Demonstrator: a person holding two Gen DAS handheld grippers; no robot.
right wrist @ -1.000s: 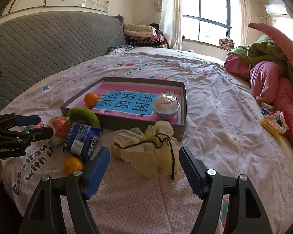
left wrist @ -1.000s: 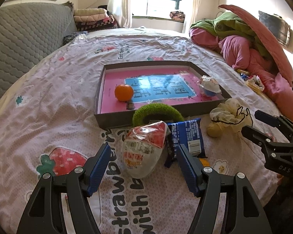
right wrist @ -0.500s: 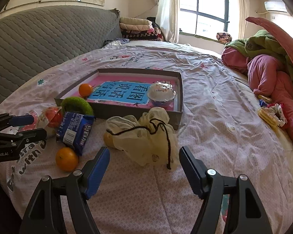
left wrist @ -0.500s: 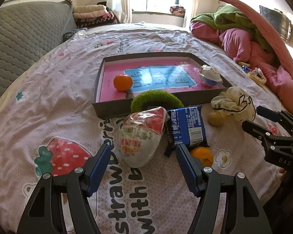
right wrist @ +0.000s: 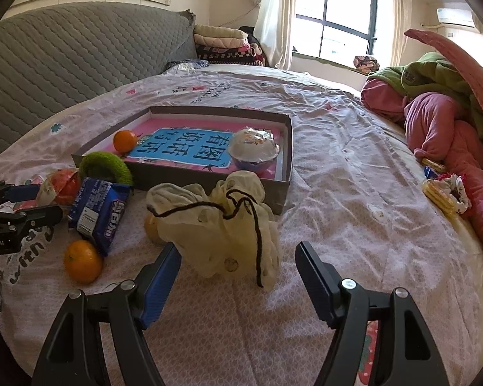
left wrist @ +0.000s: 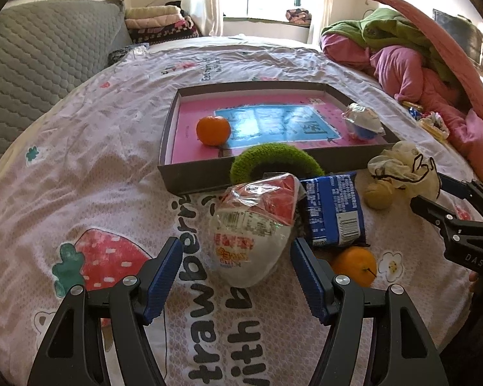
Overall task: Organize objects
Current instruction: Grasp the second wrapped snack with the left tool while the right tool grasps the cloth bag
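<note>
Nearest the left gripper, a snack bag lies on the bedsheet, lined up between wide, empty jaws, likely for pickup. The right gripper, equally wide and empty, frames a cloth pouch. Beyond, the box already holds an orange and a bowl, seemingly the collecting place.

**Daylight from the far window, strong fisheye bend**

I see both wrist views lit by bright daylight from the dark-framed window, which is blown out to white. Glare sits on the glossy blue-and-pink printed sheet inside the box. Soft shadows fall toward me under the wrinkled pale printed bedsheet's objects. Edges curve hard into black corners; the centre stays sharp.
</note>
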